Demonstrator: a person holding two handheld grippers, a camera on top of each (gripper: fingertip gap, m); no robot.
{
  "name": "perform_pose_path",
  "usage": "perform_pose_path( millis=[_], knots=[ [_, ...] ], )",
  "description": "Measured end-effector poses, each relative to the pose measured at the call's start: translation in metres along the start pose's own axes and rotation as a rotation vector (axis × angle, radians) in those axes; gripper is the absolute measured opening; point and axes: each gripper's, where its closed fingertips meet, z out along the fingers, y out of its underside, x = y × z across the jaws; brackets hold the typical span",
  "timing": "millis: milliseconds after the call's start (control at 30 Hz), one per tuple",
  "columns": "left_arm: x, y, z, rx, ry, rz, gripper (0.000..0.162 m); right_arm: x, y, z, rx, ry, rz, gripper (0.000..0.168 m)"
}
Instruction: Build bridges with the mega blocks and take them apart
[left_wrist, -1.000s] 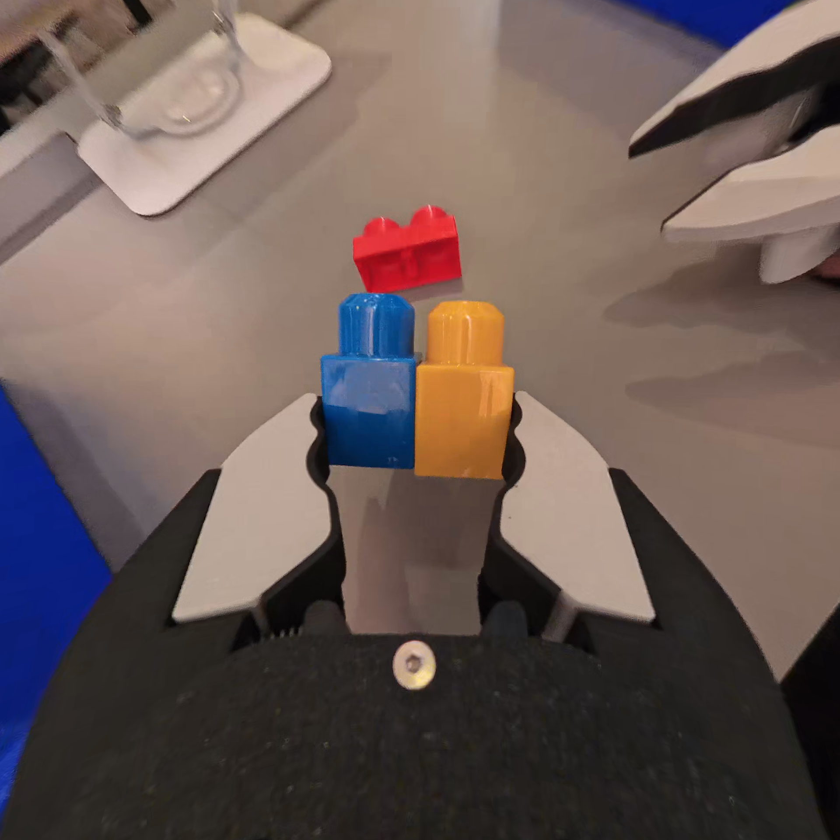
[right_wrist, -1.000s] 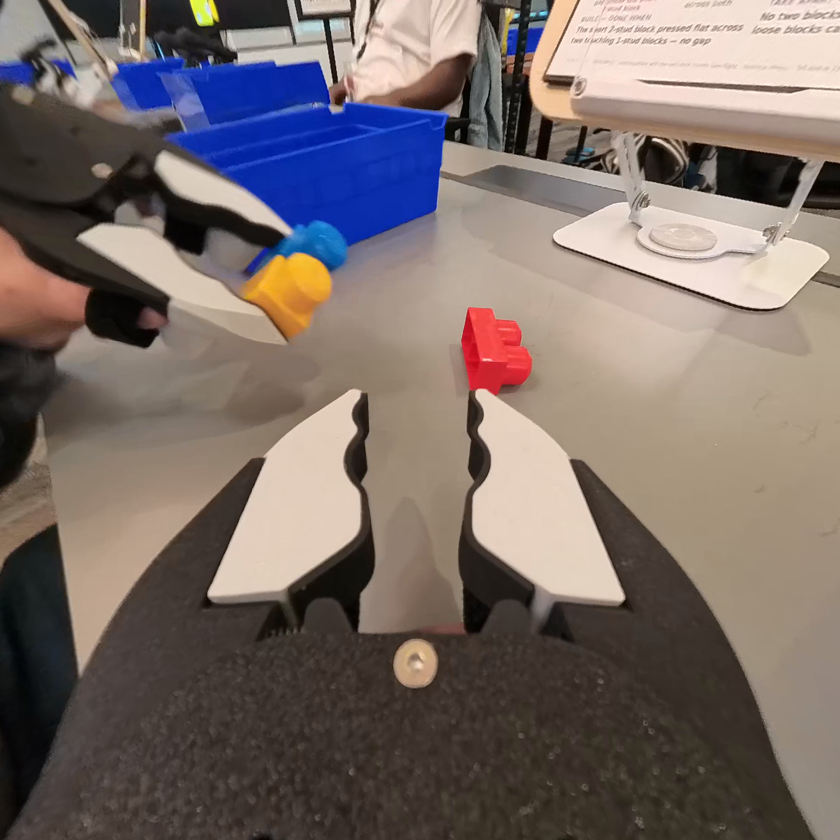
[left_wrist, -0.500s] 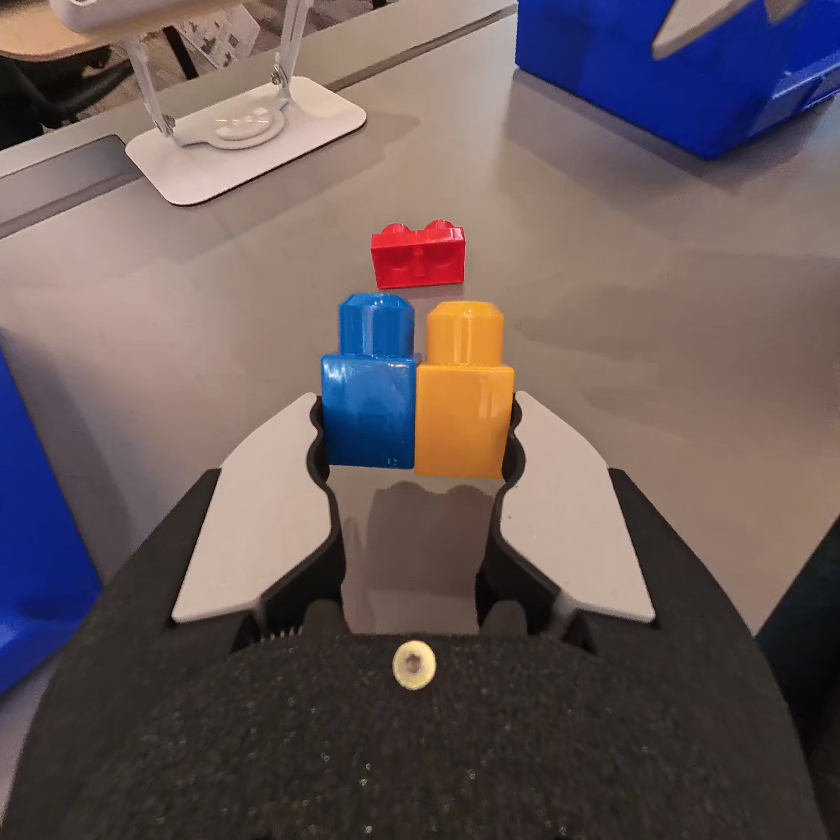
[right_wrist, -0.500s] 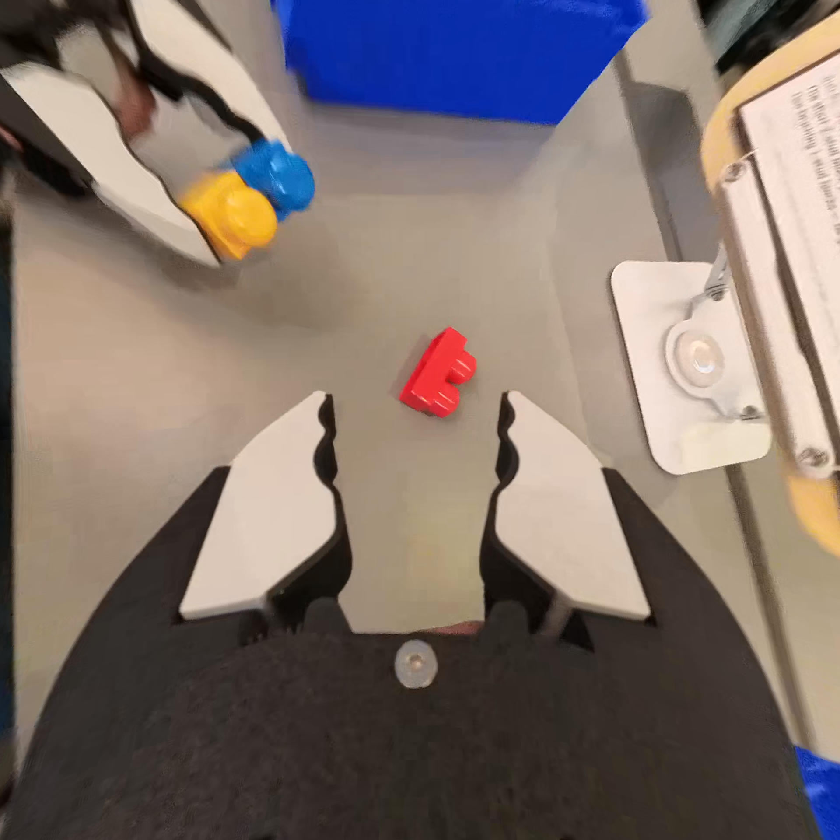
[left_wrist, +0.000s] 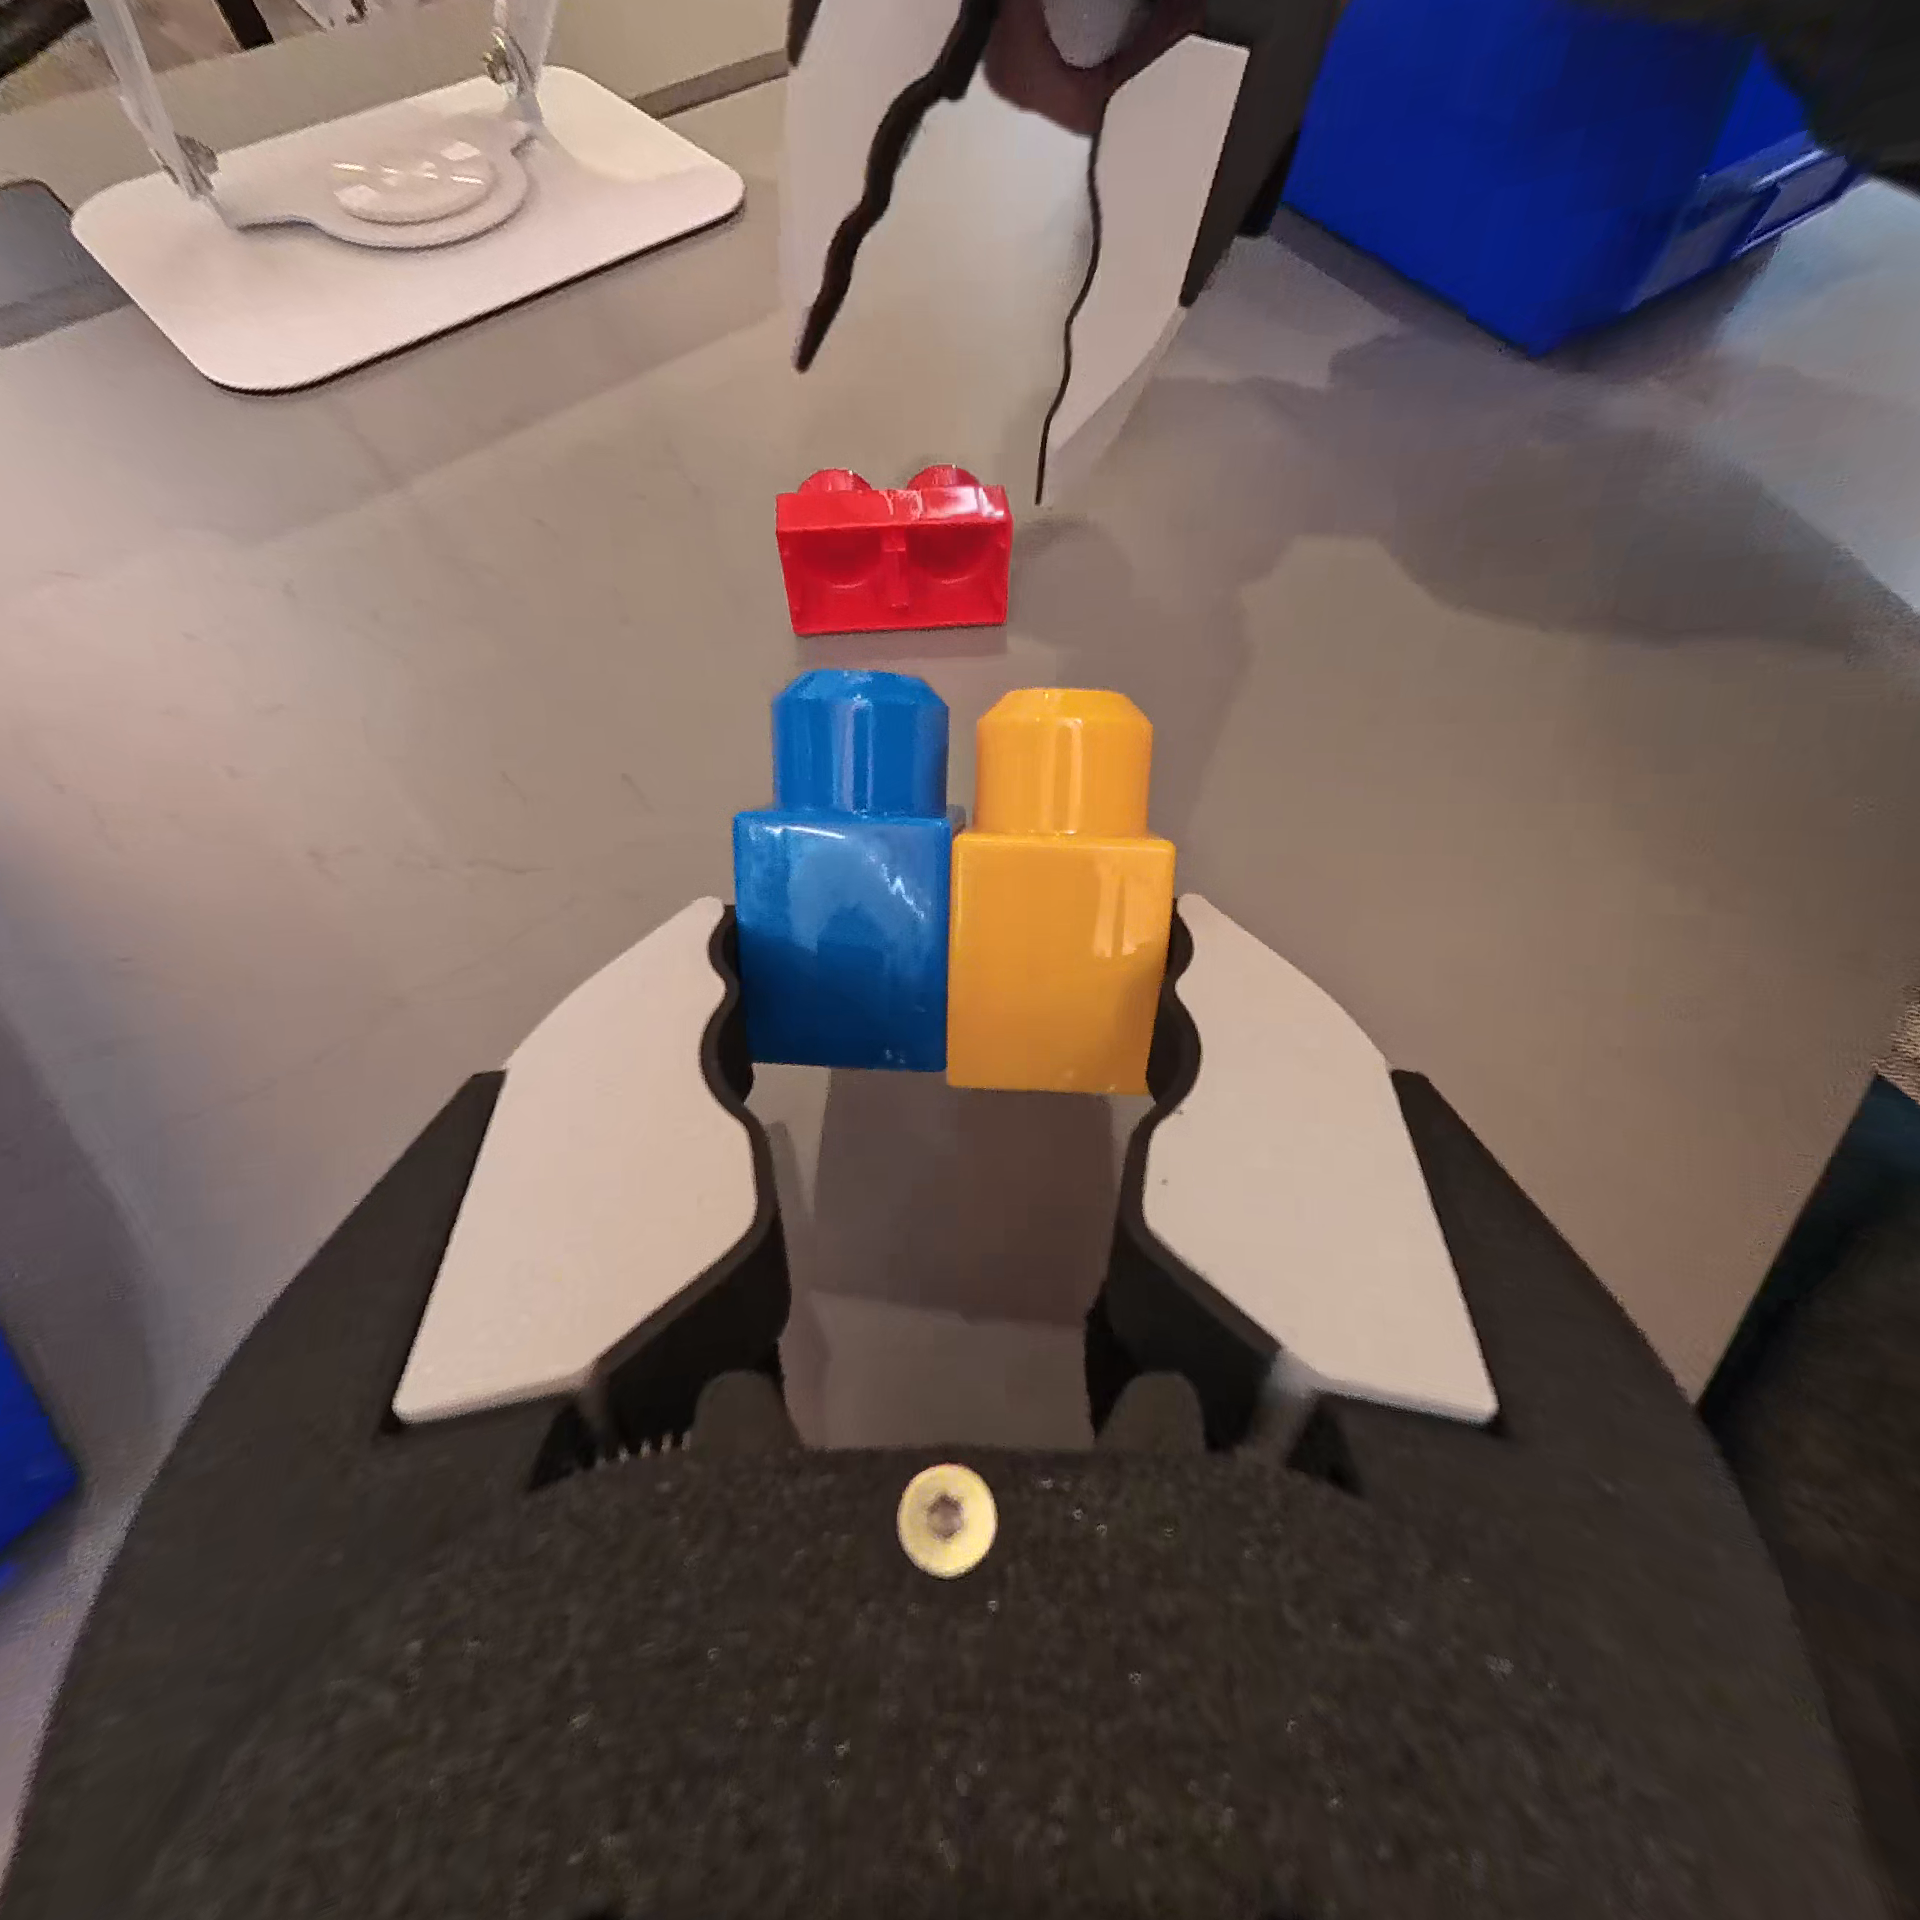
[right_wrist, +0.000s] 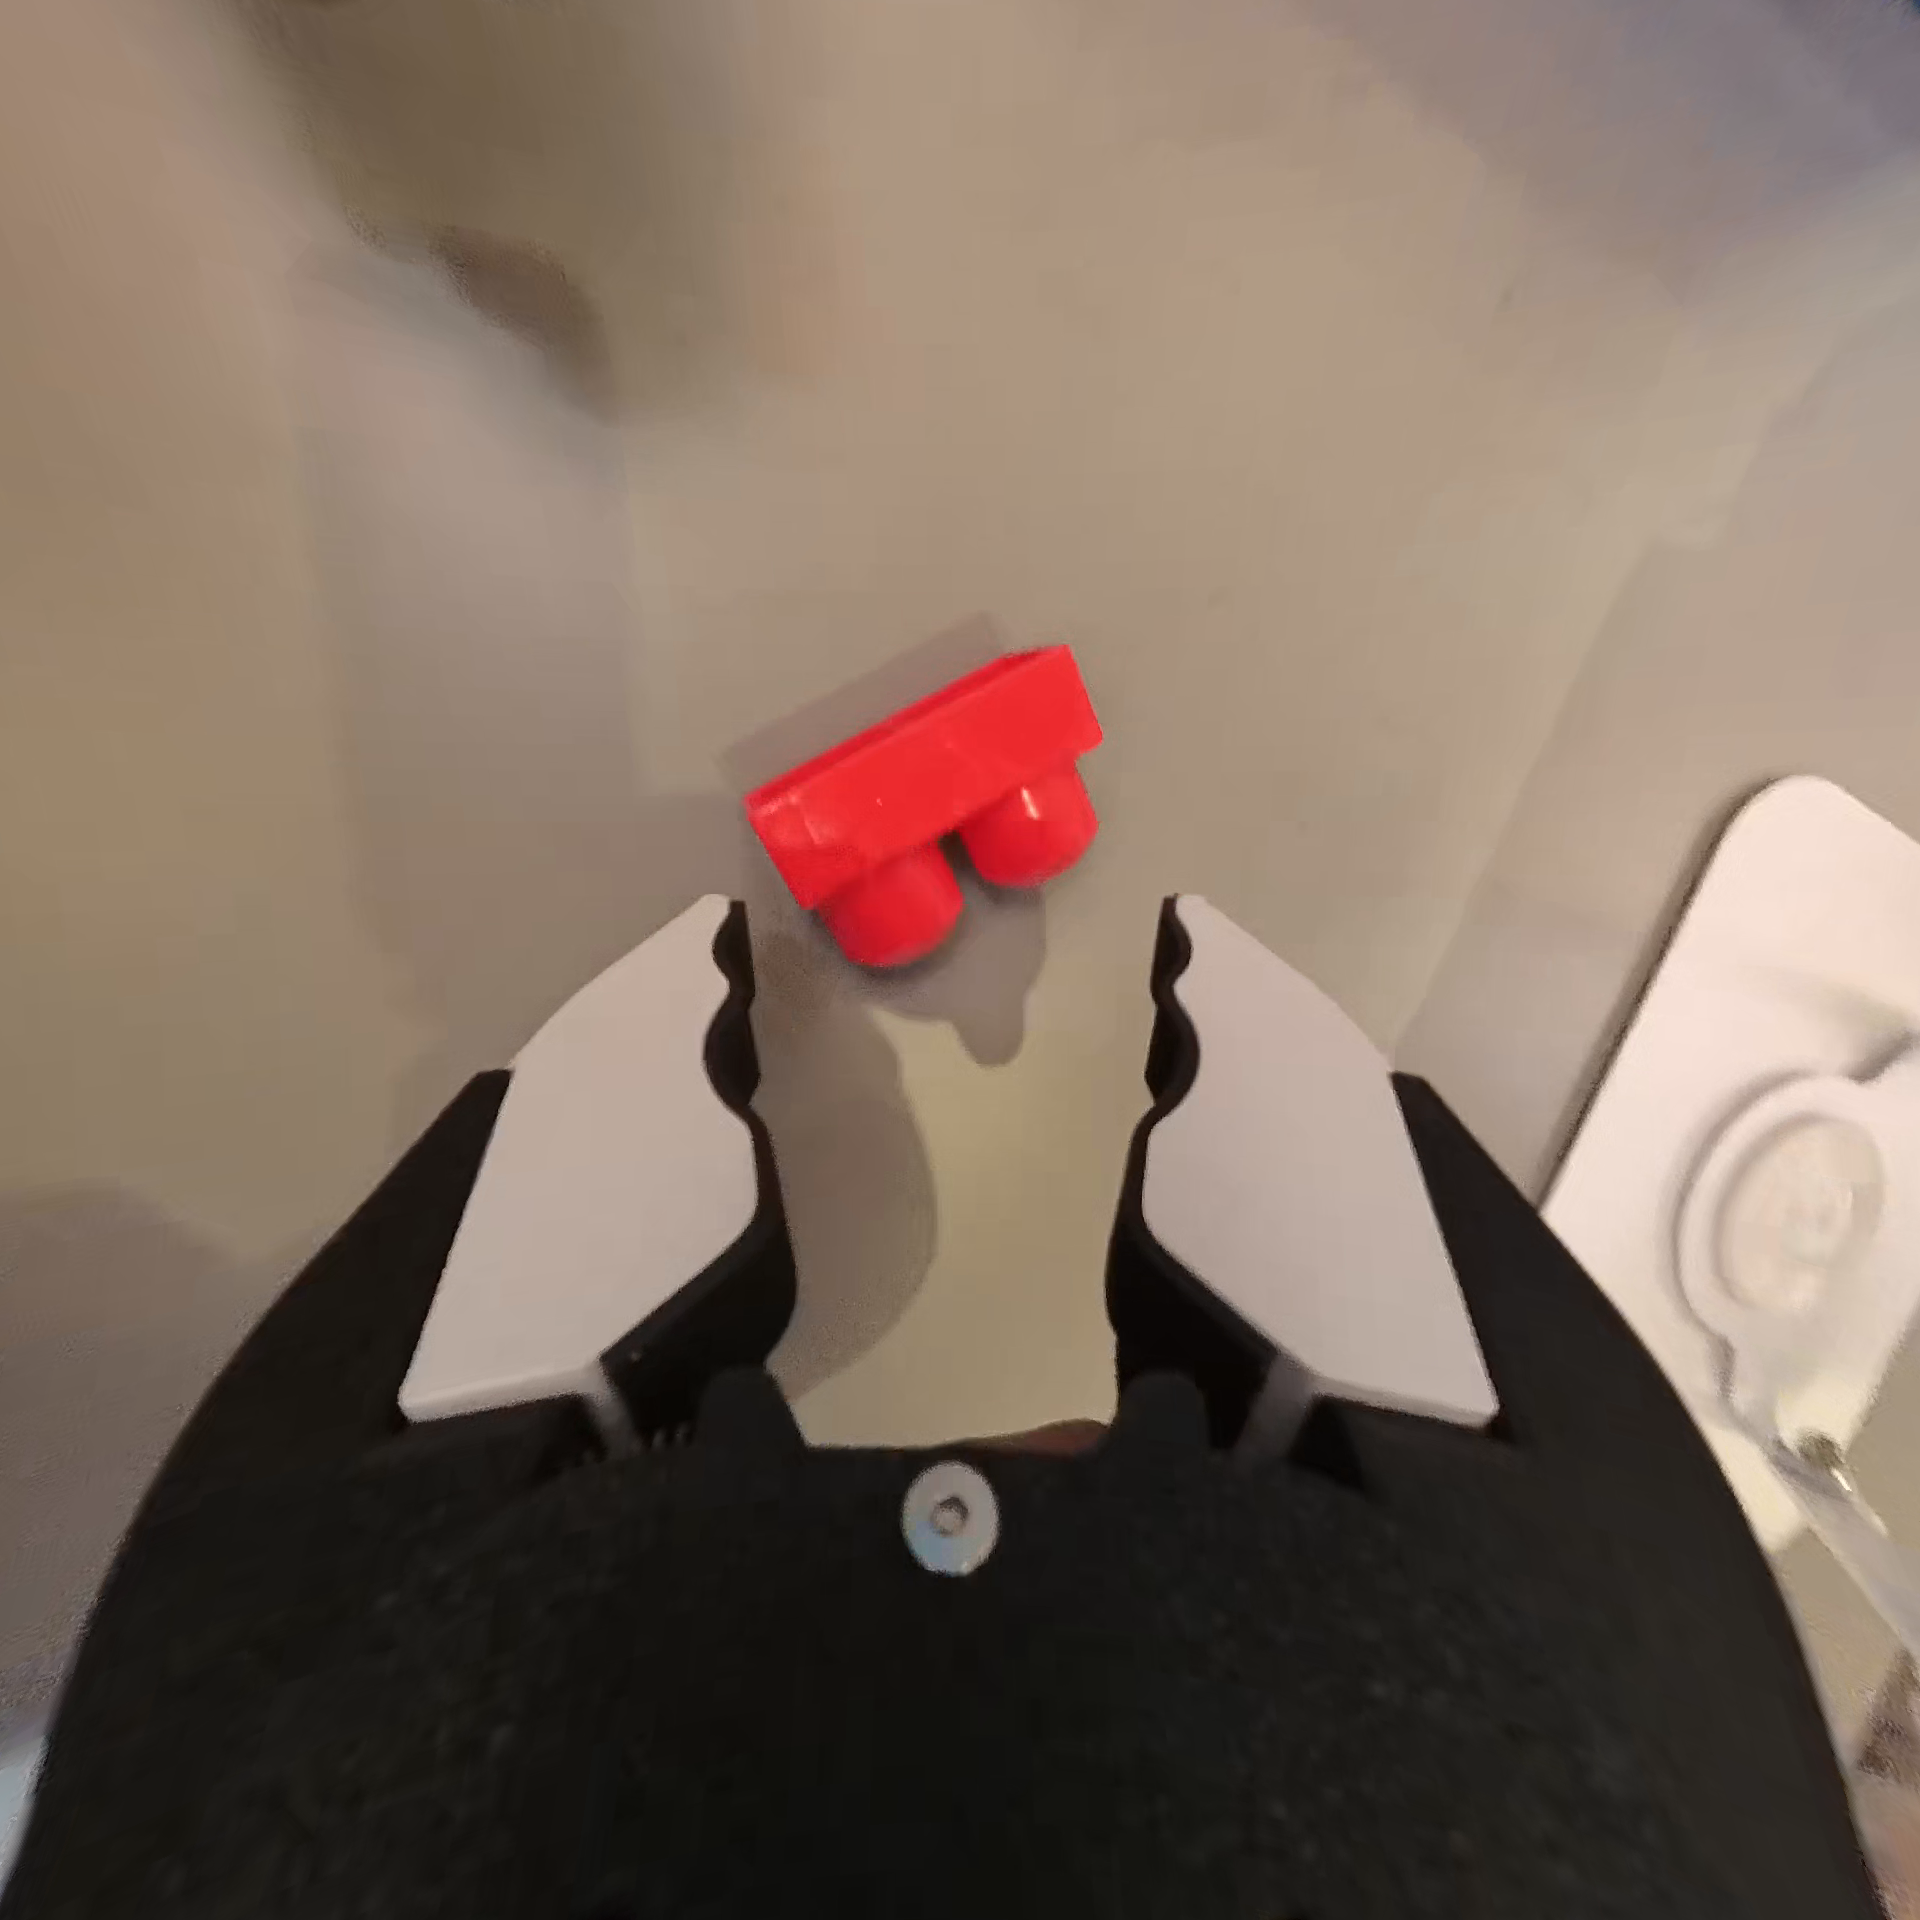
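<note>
Left gripper (left_wrist: 954, 987) pinches glossy blue plastic block (left_wrist: 844, 940) and yellow plastic block (left_wrist: 1058, 961) side by side; right gripper (right_wrist: 951, 961), jaws spread, hovers over the two-stud red plastic block (right_wrist: 925, 805) lying on its side on the grey table (right_wrist: 416, 623).

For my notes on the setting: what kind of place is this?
Probably an indoor workbench for recording manipulation: a grey table, blue storage bins and a white stand base.

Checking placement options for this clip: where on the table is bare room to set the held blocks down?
Bare grey table lies left of the red block, up to the white stand base. It is crowded at the red block, with the right gripper open above it. The left gripper grips the blue block and yellow block.
</note>
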Motion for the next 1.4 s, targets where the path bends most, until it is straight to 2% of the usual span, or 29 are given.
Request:
perform_pose_path(
  millis=[167,300,333,467,733,833,900,1033,1167,1400],
  knots=[
    [-0.001,0.001,-0.001,-0.002,0.018,-0.015,0.075,-0.007,-0.010,0.016,0.028,-0.046,-0.108,0.075],
    [0.000,0.004,0.003,-0.024,0.034,-0.004,0.075,-0.012,-0.012,0.029,-0.021,-0.081,-0.177,0.075],
    [0.000,0.005,0.004,-0.033,0.032,0.002,0.075,-0.014,-0.016,0.028,-0.008,-0.099,-0.183,0.070],
    [-0.010,0.011,0.007,-0.081,-0.008,0.037,0.075,-0.013,-0.023,0.018,-0.032,-0.072,-0.142,0.069],
    [-0.032,-0.021,0.022,-0.047,-0.086,0.216,0.075,-0.011,-0.057,-0.040,-0.049,0.264,-0.080,0.069],
    [-0.036,-0.038,0.035,-0.050,-0.140,0.339,0.075,-0.016,-0.056,-0.049,-0.109,0.339,-0.012,0.069],
    [-0.027,-0.045,0.046,-0.040,-0.106,0.393,0.075,-0.017,-0.047,-0.052,-0.174,0.367,0.030,0.069],
    [-0.006,-0.048,0.062,-0.042,-0.032,0.419,0.074,-0.027,-0.051,-0.059,-0.170,0.357,0.103,0.069],
    [0.013,-0.052,0.064,-0.012,0.044,0.401,0.074,-0.037,-0.051,-0.060,-0.201,0.348,0.126,0.069],
    [0.026,-0.053,0.061,0.042,0.134,0.359,0.074,-0.052,-0.055,-0.060,-0.150,0.303,0.179,0.067]
  ],
)
